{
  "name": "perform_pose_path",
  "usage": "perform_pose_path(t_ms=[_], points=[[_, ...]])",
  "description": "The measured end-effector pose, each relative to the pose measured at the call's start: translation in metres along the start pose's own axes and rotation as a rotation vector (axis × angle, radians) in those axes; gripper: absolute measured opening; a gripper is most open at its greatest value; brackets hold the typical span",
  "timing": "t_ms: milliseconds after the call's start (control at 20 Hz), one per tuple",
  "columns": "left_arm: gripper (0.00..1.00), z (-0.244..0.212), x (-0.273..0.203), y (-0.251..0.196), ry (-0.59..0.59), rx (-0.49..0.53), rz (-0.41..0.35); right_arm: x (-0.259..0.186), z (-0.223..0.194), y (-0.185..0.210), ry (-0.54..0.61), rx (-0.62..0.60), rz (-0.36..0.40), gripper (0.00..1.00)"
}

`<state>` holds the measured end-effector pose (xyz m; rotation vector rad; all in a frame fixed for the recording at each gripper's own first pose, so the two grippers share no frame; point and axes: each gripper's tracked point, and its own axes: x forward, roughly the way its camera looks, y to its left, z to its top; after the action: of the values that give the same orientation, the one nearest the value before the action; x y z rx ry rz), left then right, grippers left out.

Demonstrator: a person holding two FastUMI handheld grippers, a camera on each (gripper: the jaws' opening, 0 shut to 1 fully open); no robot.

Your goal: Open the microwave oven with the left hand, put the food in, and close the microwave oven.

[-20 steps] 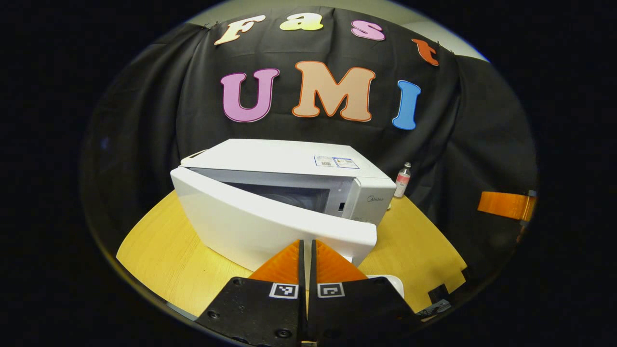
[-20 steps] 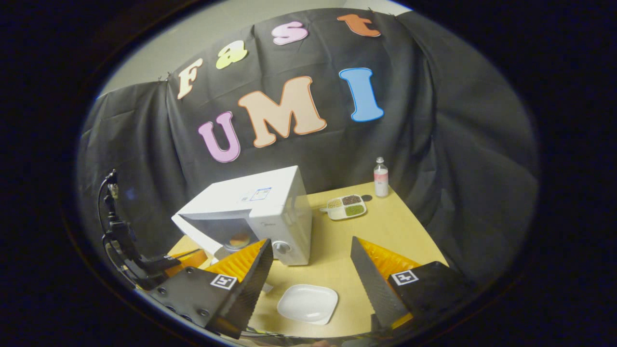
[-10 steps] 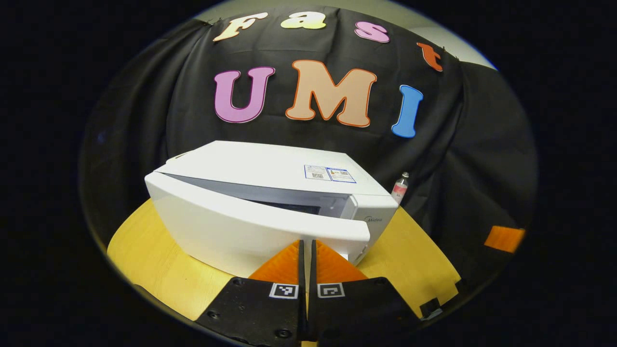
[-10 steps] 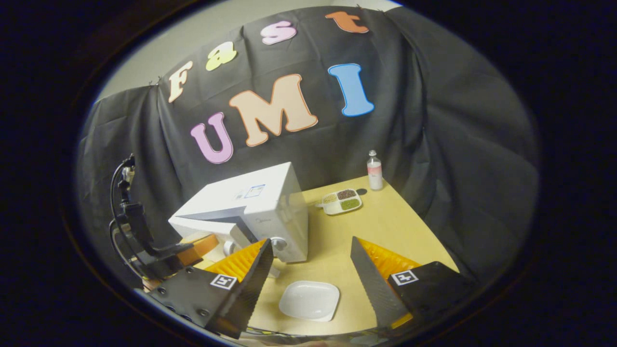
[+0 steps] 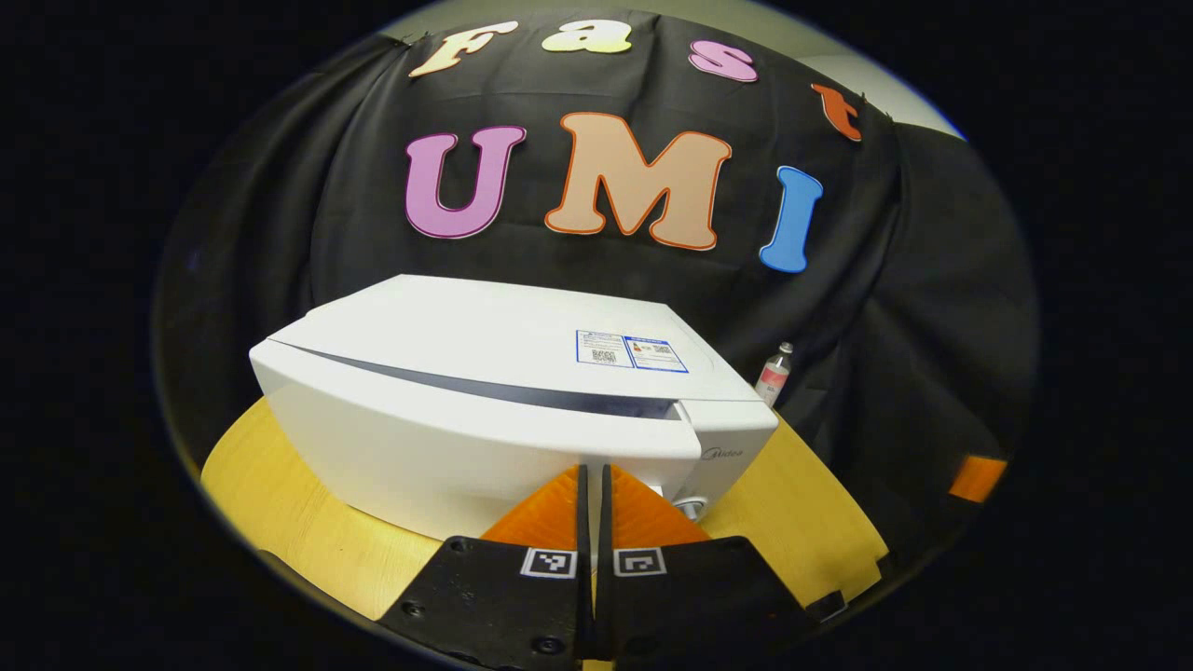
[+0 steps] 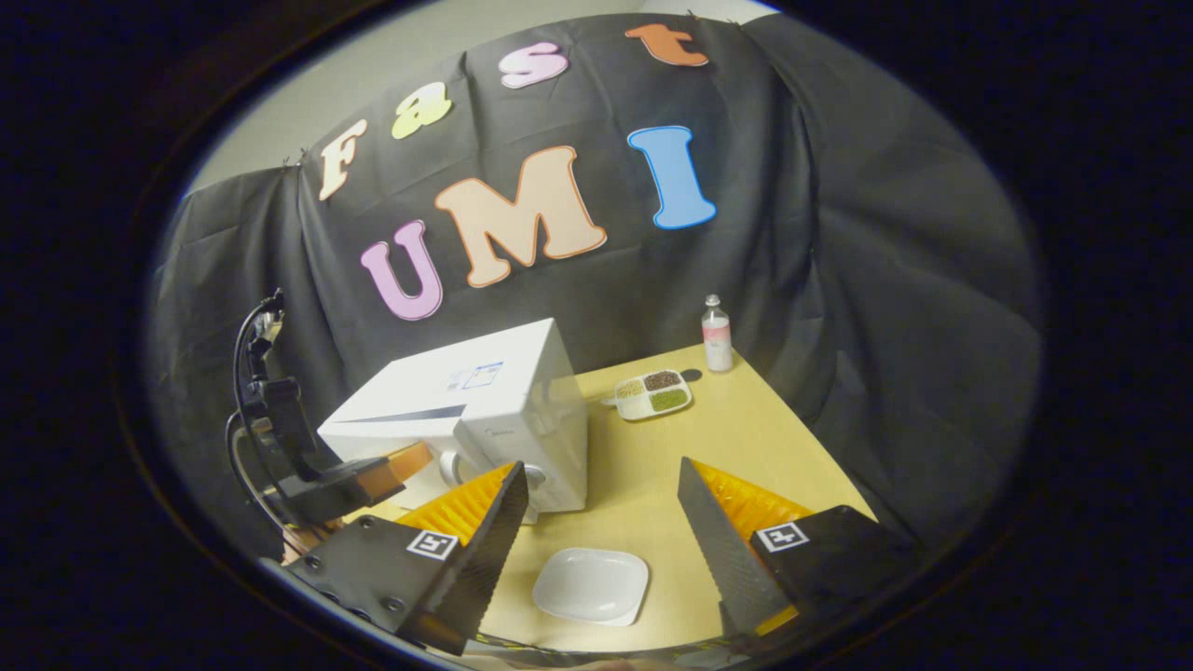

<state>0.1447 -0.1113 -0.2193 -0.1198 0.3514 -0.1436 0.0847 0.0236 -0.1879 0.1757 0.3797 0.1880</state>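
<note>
I've got my left claw (image 5: 591, 477) pinched shut, empty, tips against the white box-shaped microwave oven's (image 5: 485, 391) door, nearly flush at the surface's (image 6: 746, 438) far left. Closing step, I reckon; next, a last firm nudge to latch. Right claw (image 6: 601, 522) gapes open above the empty white square plate (image 6: 591, 585).

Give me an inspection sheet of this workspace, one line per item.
Surface: wooden table, bare at the right.
Job's things: microwave, door nearly shut, a thin dark gap along its top; white plate with nothing on it, in front.
Clutter: divided dish of grains; small bottle at the back.
Grippers: left claw shut, tips at the door; right claw open above the plate.
Cables: black cable looping behind the left claw.
Surroundings: black cloth wall.
</note>
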Motion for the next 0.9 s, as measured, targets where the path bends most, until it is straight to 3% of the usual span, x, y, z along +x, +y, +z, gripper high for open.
perform_pose_path(t_ms=[100, 150, 650, 700, 750, 800, 850, 900], points=[[0.0, -0.001, 0.004, 0.0, 0.008, -0.007, -0.002, 0.002, 0.0, 0.0, 0.004, -0.001, 0.003, 1.0], [0.02, -0.001, 0.006, 0.0, 0.008, -0.009, 0.0, 0.003, 0.0, 0.0, 0.003, -0.003, 0.003, 0.92], [0.0, 0.001, 0.01, 0.003, -0.004, -0.06, 0.004, 0.022, 0.006, 0.005, 0.016, -0.023, 0.013, 0.92], [0.0, 0.001, 0.011, 0.003, -0.008, -0.063, 0.007, 0.022, 0.006, 0.006, 0.016, -0.026, 0.017, 1.0], [0.0, 0.007, 0.019, 0.005, -0.031, -0.057, 0.016, 0.023, 0.005, 0.008, 0.022, -0.028, 0.021, 1.0], [0.0, -0.004, 0.018, 0.003, 0.017, -0.064, 0.017, 0.023, 0.004, 0.009, 0.026, -0.029, 0.025, 0.99], [0.0, -0.006, 0.019, 0.002, 0.01, -0.063, 0.006, 0.023, 0.004, 0.01, 0.025, -0.032, 0.026, 0.92], [0.01, 0.0, 0.02, 0.004, -0.009, -0.057, 0.001, 0.022, 0.005, 0.009, 0.023, -0.035, 0.024, 0.92]])
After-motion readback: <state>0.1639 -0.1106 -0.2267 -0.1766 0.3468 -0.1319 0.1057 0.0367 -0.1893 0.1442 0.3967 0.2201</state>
